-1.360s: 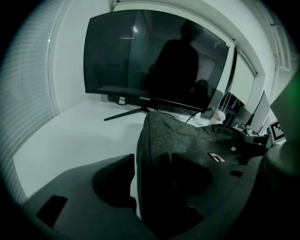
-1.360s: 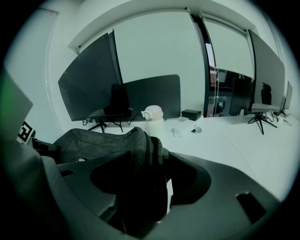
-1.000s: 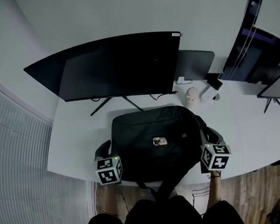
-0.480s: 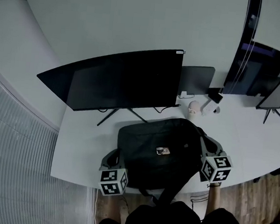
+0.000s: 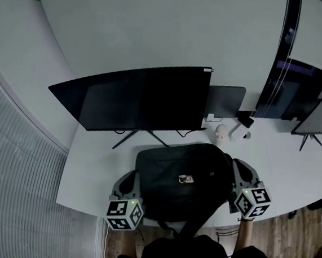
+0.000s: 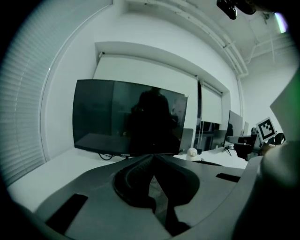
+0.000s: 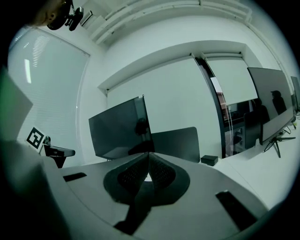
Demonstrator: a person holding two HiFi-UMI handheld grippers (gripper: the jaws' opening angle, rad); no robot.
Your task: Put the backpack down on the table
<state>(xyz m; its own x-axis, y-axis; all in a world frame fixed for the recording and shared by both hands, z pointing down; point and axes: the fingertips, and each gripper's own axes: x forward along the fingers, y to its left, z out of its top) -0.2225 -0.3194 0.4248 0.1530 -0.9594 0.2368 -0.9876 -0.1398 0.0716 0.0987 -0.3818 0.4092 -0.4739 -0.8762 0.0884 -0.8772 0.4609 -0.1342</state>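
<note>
table: backpack lying flat by the front edge, in front of monitor | left gripper + right gripper: jaws pinched together, empty, either side of it | tip: looks basically done imo, just back off without snagging the dangling strap

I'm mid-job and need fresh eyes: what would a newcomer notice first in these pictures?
The black backpack lies on the white table near its front edge. The left tongs and right tongs flank it, both shut with nothing between them. Behind it stands a large monitor with a dark screen.
</note>
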